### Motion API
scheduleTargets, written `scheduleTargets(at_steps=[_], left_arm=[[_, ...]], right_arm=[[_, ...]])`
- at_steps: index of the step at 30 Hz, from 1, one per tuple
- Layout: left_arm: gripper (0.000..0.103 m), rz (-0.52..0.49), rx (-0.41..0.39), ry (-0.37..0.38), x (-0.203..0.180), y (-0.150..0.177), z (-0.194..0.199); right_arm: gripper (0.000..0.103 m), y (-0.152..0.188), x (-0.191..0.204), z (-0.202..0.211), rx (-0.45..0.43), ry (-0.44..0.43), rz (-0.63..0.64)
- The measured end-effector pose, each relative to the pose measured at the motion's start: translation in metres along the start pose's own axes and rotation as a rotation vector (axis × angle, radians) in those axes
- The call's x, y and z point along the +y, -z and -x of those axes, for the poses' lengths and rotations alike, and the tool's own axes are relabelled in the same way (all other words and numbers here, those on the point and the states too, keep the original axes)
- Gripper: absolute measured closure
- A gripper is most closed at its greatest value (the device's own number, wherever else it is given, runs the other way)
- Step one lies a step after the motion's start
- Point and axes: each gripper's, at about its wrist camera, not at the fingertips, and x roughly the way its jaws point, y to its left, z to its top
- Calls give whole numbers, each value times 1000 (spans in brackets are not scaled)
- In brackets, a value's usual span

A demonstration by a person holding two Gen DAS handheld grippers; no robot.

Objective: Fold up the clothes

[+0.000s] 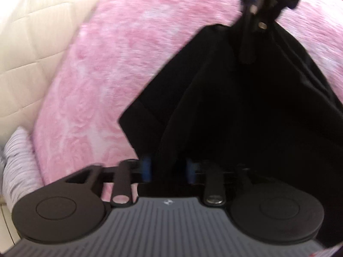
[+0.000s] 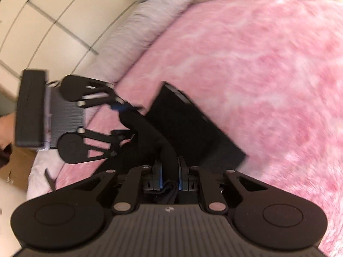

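Left gripper [image 1: 169, 169] is pinching the black cloth [image 1: 246, 111], blue pads [image 1: 147, 167] pressed close on the fabric. Right gripper [image 2: 170, 178] is clamping a bunched fold too, jaws nearly together. Both are hanging above the bed, the left one sitting sideways just ahead-left of the right.

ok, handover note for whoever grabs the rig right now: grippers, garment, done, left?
Left gripper: shut on the black garment, pinching one edge.
Right gripper: shut on the same garment, a bunched edge between its pads.
The garment is lifted between the two grippers and hangs in a drape; its lower part lies on the pink fluffy blanket on the bed. A pale pillow sits at the blanket's edge.
Done: both edges gripped and raised. How many folds are already in, the pictures do not show; frames are blurred.
Left: probably lay it flat, finish folding, release.
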Motion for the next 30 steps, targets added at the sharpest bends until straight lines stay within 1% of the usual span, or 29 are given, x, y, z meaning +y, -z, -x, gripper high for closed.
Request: scheduleTargets(at_steps=[1,2,3,4,6,8,9,10,12,13,14,15,16,17,18,20,22,23,25,26,27,28,29,30], left_arm=[[54,46,-10,-14,3,6,3],[46,92,-19,-29,6,12,7],[38,139,-29,-43,9,17,10],[36,185,-38,-56,12,24,15],[34,284,-43,-65,16,44,28],[35,399,-42,-61,19,65,41],[35,466,-44,-48,18,77,47],[35,522,-47,-32,17,86,52],[36,610,-46,12,12,100,53],[38,639,-45,32,8,103,51],[39,642,-43,40,3,103,47],[40,632,-44,40,-1,101,43],[41,621,-50,37,-3,97,41],[44,612,-59,34,-5,92,39],[45,609,-74,28,-3,87,35],[47,614,-98,6,7,74,22],[49,632,-115,-29,18,63,11],[50,650,-117,-42,25,59,4],[50,683,-105,-30,36,54,-14],[50,700,-94,-11,38,52,-21],[49,711,-86,2,40,52,-27],[49,711,-82,6,42,52,-30],[49,711,-80,8,43,52,-31],[49,714,-83,3,43,54,-28]], right_arm=[[88,4,-6,1,-11,8,-27],[88,6,-9,0,-24,5,-51],[86,8,-12,1,-37,3,-73],[73,12,-10,6,-52,14,-79],[58,18,-5,17,-87,52,-92],[55,24,-2,27,-110,47,-115],[51,27,1,31,-119,42,-125],[49,29,5,34,-126,47,-122],[48,32,10,29,-126,65,-100],[48,30,13,24,-116,89,-83],[60,29,15,19,-105,113,-67],[79,27,14,13,-90,138,-60],[81,23,11,13,-86,137,-63],[88,19,8,13,-82,134,-66],[91,16,6,15,-83,118,-66],[93,7,5,21,-98,98,-38],[93,0,5,25,-113,87,-7],[93,1,1,22,-105,93,-14],[93,3,-8,16,-90,105,-27],[91,4,-12,13,-82,111,-34],[86,5,-16,10,-75,117,-41],[84,7,-19,11,-80,116,-53],[74,9,-19,15,-93,124,-57],[57,11,-17,21,-113,133,-57]])
